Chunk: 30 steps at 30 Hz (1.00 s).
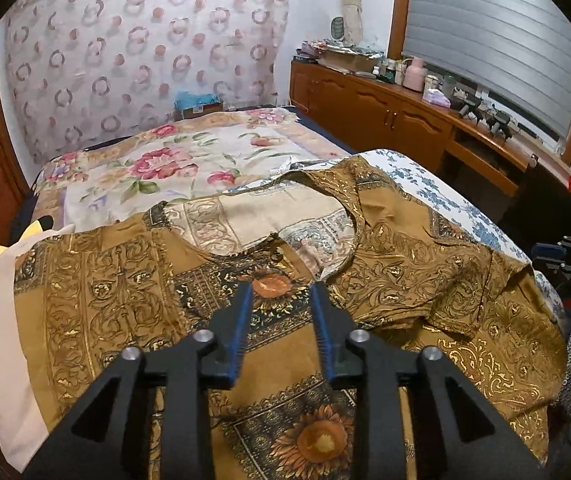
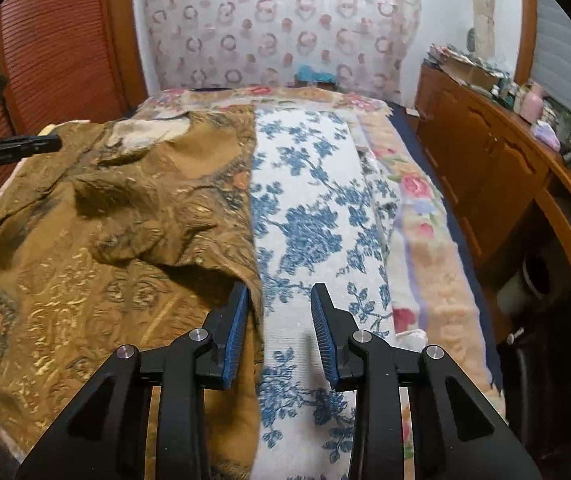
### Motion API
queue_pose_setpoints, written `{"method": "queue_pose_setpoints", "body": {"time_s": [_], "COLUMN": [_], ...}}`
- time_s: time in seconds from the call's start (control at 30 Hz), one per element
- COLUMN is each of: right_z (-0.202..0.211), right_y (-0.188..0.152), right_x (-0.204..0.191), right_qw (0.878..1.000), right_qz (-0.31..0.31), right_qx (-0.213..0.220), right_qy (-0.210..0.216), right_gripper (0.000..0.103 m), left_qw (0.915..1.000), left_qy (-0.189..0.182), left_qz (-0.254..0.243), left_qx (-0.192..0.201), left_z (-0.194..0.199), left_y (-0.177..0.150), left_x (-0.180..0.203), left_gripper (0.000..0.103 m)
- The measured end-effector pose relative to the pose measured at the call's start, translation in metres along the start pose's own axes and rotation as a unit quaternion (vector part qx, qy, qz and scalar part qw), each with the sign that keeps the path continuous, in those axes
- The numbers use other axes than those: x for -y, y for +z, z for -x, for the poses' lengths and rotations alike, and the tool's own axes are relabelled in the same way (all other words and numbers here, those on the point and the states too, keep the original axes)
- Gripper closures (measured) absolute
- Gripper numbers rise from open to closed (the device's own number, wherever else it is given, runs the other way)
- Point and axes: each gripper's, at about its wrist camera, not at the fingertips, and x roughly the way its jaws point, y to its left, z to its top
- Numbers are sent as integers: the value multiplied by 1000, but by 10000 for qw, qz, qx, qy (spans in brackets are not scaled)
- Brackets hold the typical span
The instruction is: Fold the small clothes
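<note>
The brown patterned blouse (image 1: 245, 288) lies spread on the bed, directly under and ahead of the left gripper (image 1: 281, 286), whose fingers stand apart, holding nothing. The right gripper (image 2: 280, 286), likewise apart, straddles the blouse's right edge (image 2: 125, 208); a blue-flowered towel (image 2: 317, 216) lies under its right finger.

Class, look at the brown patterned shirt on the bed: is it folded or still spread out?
Mostly spread: the shirt lies front-up with its neckline showing, only its right sleeve rumpled inward.
</note>
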Motion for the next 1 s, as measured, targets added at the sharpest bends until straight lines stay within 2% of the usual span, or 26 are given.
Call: {"method": "queue_pose_setpoints", "body": {"time_s": [0.2,0.4,0.77,0.93,1.0], "right_z": [9,-23,-140,-173,-173], "right_y": [28,67,136,143,143], "right_x": [-8,-24,-38,-38,-38], "right_qw": [9996,9980,9929,9914,9915], "right_qz": [147,454,808,899,942], "right_qx": [236,277,-390,-672,-567], "right_qy": [111,345,782,680,695], "right_gripper": [71,71,71,71,71], "left_qw": [9998,9997,9992,9991,9989], "left_qy": [-120,-84,-58,-47,-80], "left_qz": [99,204,390,431,458], "left_qx": [119,116,59,-11,-52], "left_z": [4,4,-3,-8,-12], "left_y": [-1,-7,-14,-18,-20], "left_x": [-6,-11,-26,-30,-31], "left_gripper": [47,46,42,41,41]}}
